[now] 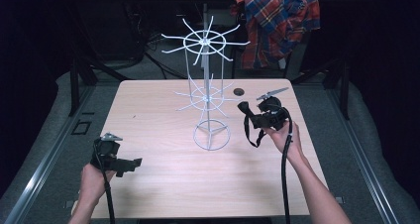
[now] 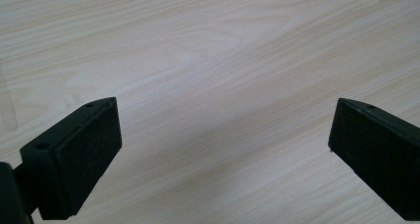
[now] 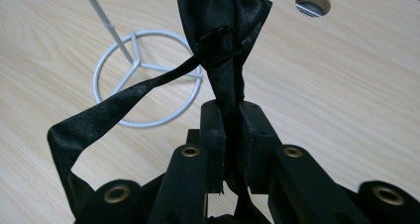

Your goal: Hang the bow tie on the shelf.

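Carrying stage of hanging a black bow tie on a wire display rack. The right gripper [image 1: 250, 116] has its jaws clamped hard on the black satin bow tie [image 3: 225, 40]; the knot stands up beyond the jaw tips while the neck strap [image 3: 119, 97] loops down and away to one side of the gripper, as the right gripper view shows. The gripper is held above the table [image 1: 148, 184], just beside the white wire rack [image 1: 207, 85], roughly level with the rack's lower ring of prongs [image 1: 205, 99] and above its round base [image 3: 148, 80].

The left gripper [image 1: 130, 164] hangs over bare tabletop well apart from the rack, jaws spread wide with nothing between them.

Judged step: the tie is picked up and not yet hung. The next move likely calls for bringing the strap loop over the end of one prong, keeping the grip closed until the loop is seated, then letting go. The free left gripper could spread the slack strap or steady the light rack.
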Demonstrator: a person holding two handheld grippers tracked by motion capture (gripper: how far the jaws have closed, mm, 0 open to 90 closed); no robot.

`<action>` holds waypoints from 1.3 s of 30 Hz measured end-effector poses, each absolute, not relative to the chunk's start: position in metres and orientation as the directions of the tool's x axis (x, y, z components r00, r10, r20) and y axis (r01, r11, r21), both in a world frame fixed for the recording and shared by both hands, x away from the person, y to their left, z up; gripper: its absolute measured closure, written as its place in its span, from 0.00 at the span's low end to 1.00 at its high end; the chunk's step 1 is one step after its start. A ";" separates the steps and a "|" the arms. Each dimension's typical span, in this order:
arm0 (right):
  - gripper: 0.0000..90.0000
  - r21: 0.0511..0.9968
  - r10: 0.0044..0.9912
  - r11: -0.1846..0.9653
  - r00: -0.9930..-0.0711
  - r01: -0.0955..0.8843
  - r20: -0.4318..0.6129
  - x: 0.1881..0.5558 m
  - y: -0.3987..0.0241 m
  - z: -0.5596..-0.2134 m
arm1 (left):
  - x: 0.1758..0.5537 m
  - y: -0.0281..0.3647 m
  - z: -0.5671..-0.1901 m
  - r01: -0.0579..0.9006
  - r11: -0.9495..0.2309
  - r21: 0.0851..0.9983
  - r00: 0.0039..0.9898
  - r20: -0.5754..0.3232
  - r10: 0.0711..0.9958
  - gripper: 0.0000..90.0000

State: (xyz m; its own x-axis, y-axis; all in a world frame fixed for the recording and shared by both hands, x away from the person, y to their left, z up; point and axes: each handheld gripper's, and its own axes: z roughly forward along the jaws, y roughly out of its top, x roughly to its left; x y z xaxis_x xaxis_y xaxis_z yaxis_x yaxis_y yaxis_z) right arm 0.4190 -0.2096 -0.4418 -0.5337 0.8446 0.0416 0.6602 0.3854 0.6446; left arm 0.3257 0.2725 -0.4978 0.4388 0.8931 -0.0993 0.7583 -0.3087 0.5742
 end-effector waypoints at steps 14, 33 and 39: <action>0.91 0.676 0.861 0.349 -0.506 0.649 0.042 0.431 -0.209 -0.418 | 0.326 0.272 -0.498 0.761 -0.306 0.572 0.437 -0.104 0.894 0.00; 0.91 0.716 0.866 0.310 -0.496 0.625 0.058 0.441 -0.208 -0.402 | 0.326 0.270 -0.499 0.762 -0.310 0.568 0.439 -0.102 0.893 0.00; 0.91 0.715 0.867 0.302 -0.494 0.630 0.069 0.446 -0.205 -0.402 | 0.326 0.270 -0.500 0.764 -0.312 0.565 0.439 -0.100 0.893 0.00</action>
State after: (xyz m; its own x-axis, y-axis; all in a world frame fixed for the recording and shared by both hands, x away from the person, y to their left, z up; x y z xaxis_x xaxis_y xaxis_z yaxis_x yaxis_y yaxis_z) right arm 0.4461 -0.2049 -0.4015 -0.4940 0.8667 0.0691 0.6300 0.3020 0.7155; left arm 0.3262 0.2700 -0.4995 0.4388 0.8930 -0.1003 0.7638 -0.3118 0.5651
